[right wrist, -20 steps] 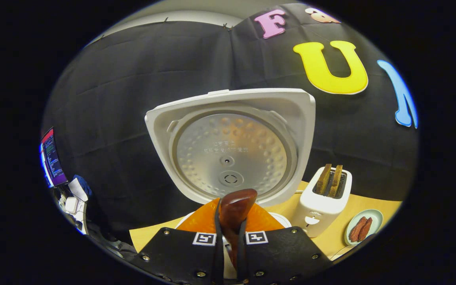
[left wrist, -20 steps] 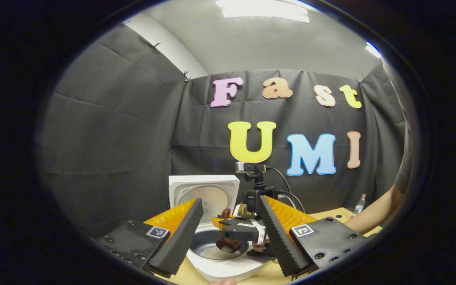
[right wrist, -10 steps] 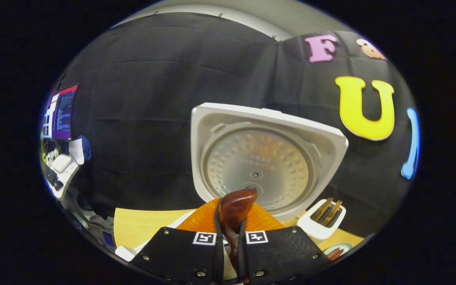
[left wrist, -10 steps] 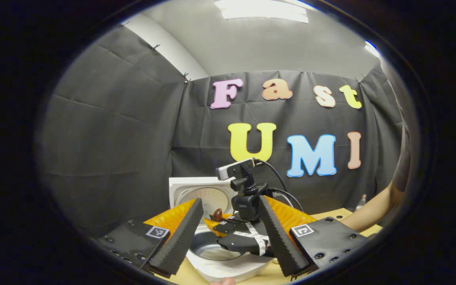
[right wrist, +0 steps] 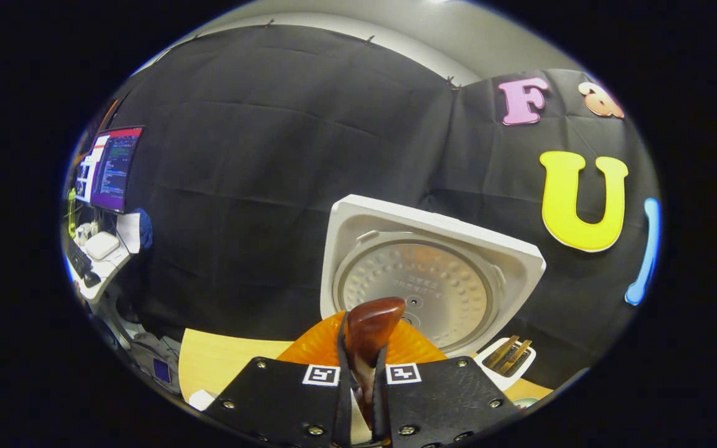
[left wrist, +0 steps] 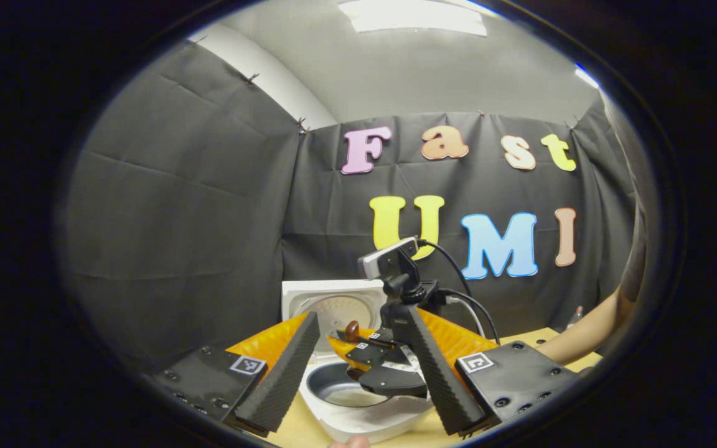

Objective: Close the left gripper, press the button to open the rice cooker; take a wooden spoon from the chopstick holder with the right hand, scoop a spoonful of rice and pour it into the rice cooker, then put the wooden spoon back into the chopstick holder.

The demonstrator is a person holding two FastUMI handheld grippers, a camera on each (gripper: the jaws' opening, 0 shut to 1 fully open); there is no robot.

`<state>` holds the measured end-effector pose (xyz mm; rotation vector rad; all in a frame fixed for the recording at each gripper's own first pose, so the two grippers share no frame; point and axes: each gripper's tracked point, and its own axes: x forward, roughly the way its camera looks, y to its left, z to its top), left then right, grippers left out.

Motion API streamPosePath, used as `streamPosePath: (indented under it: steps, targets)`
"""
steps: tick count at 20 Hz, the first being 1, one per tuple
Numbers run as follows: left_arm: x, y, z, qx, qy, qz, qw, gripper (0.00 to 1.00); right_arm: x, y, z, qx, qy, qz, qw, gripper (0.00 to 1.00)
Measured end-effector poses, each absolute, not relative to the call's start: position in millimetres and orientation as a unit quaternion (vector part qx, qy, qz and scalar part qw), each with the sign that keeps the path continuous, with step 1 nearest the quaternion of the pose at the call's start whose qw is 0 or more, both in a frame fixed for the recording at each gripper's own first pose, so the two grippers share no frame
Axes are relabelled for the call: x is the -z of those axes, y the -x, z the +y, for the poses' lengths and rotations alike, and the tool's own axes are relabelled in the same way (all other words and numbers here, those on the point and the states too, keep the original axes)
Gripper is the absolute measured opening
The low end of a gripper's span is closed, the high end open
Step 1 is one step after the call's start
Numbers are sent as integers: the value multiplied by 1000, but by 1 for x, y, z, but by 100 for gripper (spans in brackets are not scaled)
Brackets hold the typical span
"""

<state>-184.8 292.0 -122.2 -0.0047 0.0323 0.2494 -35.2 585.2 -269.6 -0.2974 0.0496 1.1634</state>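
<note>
Since the earlier frames the right gripper (right wrist: 361, 373) has swung left, so the rice cooker's raised lid (right wrist: 427, 274) now sits lower and to the right. Its fingers clench the wooden spoon (right wrist: 368, 330) above the open rice cooker (left wrist: 358, 404) on the table (right wrist: 221, 358). The left gripper (left wrist: 358, 373) hangs released nearby.
</note>
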Motion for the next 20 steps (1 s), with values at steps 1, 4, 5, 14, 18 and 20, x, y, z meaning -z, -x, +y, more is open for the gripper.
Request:
streamPosePath:
  steps: [1,4,5,14,18,20]
  targets:
    - [124,185,291,-125,3,19,992,100,266,32,582,-541,122,31,832,13]
    - [121,185,289,-128,7,18,992,100,251,14,566,-494,55,64,866,13]
    - [122,186,289,-128,13,19,992,100,243,11,561,-483,28,74,872,13]
    - [124,172,281,-125,24,27,992,96,168,-35,455,-408,-85,85,905,13]
    - [121,153,253,-98,25,21,995,100,148,-54,387,-365,-99,82,922,12]
    - [117,146,237,-81,23,22,996,100,143,-58,356,-345,-100,82,929,12]
